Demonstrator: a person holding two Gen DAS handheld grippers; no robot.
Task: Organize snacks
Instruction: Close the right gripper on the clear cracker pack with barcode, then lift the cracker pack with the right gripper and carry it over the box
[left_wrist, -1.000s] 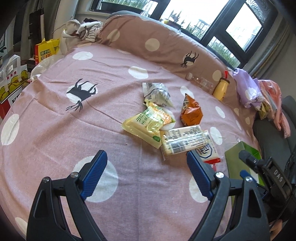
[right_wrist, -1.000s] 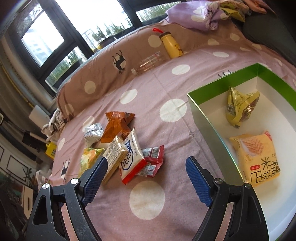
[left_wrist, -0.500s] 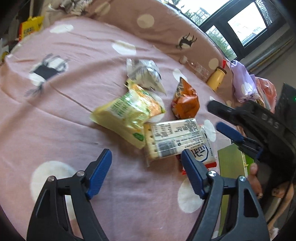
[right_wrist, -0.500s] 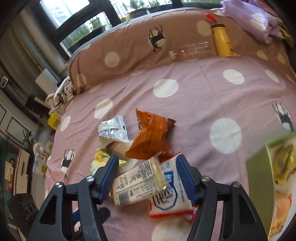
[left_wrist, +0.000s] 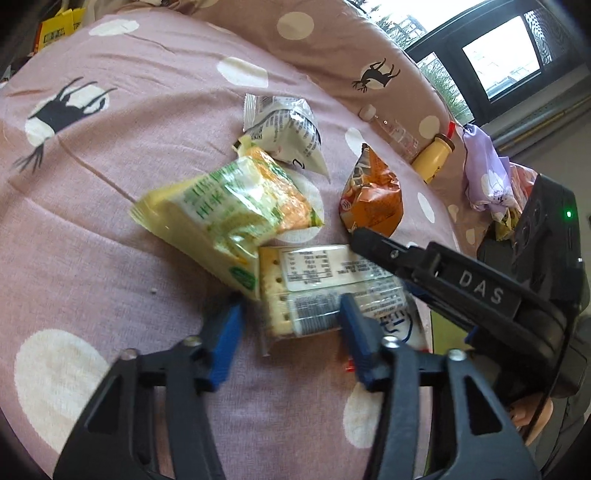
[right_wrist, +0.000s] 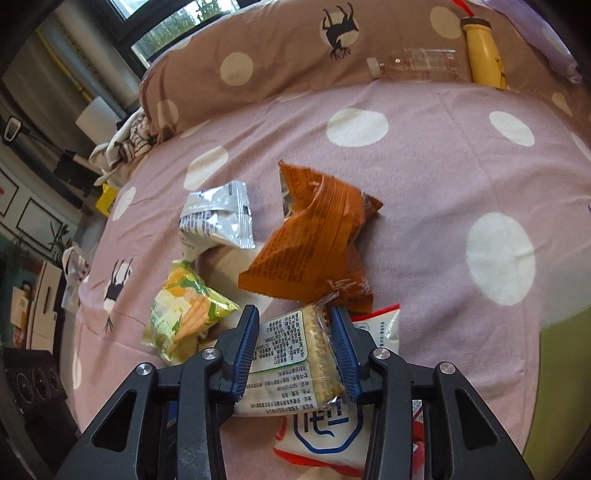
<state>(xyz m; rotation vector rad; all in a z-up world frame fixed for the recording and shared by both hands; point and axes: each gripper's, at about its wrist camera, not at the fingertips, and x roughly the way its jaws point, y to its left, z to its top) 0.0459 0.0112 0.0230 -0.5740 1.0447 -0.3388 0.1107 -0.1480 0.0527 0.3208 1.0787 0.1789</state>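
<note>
A pile of snacks lies on the pink dotted bedspread. My right gripper (right_wrist: 295, 350) has its blue pads on both sides of a clear cracker pack (right_wrist: 291, 362), closed onto it. My left gripper (left_wrist: 291, 328) is open over the other end of the same cracker pack (left_wrist: 325, 288), with the right gripper's finger (left_wrist: 391, 254) crossing above it. Beside it lie a yellow-green pack (left_wrist: 221, 206), an orange bag (right_wrist: 317, 240), a silver pack (right_wrist: 218, 218) and a white-blue-red pack (right_wrist: 332, 428). A green box edge (right_wrist: 557, 387) shows at right.
A yellow bottle (right_wrist: 484, 55) and a clear bottle (right_wrist: 417, 62) lie against the brown dotted pillow (right_wrist: 295, 55). Purple cloth (left_wrist: 487, 173) is heaped at the far right. Clothes (right_wrist: 122, 147) lie at the bed's left edge.
Both grippers have moved in over the snack pile. The right gripper's jaws have narrowed onto the cracker pack. The left gripper's jaws have narrowed somewhat.
</note>
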